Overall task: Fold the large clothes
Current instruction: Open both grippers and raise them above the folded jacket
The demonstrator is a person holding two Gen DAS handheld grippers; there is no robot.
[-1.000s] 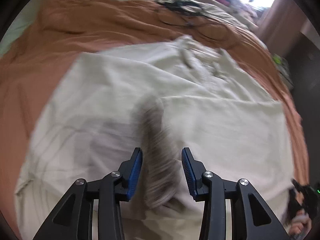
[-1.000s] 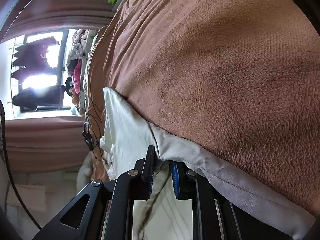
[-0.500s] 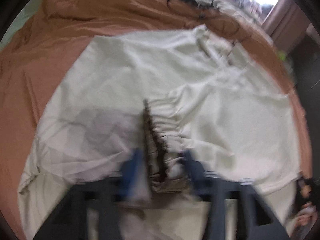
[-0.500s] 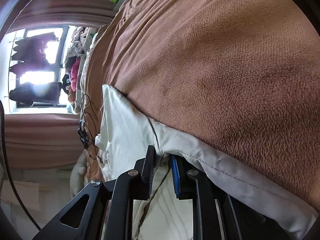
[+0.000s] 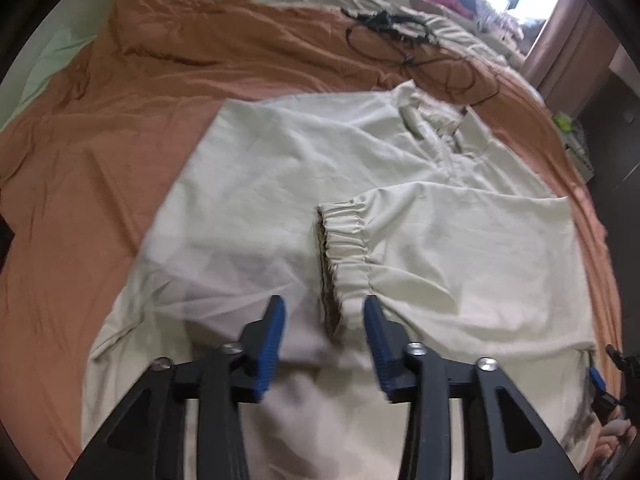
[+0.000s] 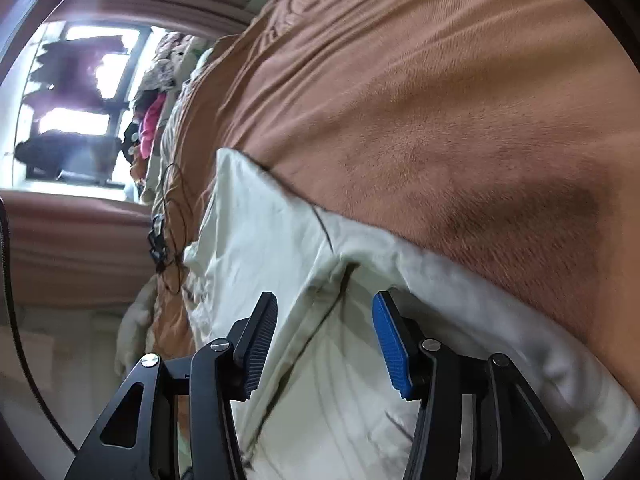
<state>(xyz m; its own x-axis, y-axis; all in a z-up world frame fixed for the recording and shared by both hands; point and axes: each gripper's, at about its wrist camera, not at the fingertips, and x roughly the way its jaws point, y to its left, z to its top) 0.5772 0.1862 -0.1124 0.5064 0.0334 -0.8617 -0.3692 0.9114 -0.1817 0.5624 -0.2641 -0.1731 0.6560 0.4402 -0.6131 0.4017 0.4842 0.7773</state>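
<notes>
well, the cream jacket [image 5: 304, 184] lies spread on the orange-brown blanket [image 5: 120, 128] that covers the bed, its collar at the far end and its hem at the near end. going from the left: the left half of the body lies mostly flat, with loose wrinkles and a rumpled near-left corner. in the middle, a sleeve is laid across the front, its gathered elastic cuff [image 5: 340, 256] pointing at the left gripper [image 5: 324, 320], whose jaws stand wide apart with nothing between them; the cuff end lies in the gap, ungripped. at the right edge, the right gripper [image 6: 324, 320] also stands wide, holding nothing, low over the jacket's side where a seam fold [image 6: 340, 276] meets the blanket. a tangle of black cable [image 5: 392, 28] lies on the far part of the bed, well apart from the jacket.

the cloth looks thin, light and limp, so it will likely sag and slide when lifted. the thicker parts probably give the surest hold: the elastic cuff, the hem corners, the seam fold.
</notes>
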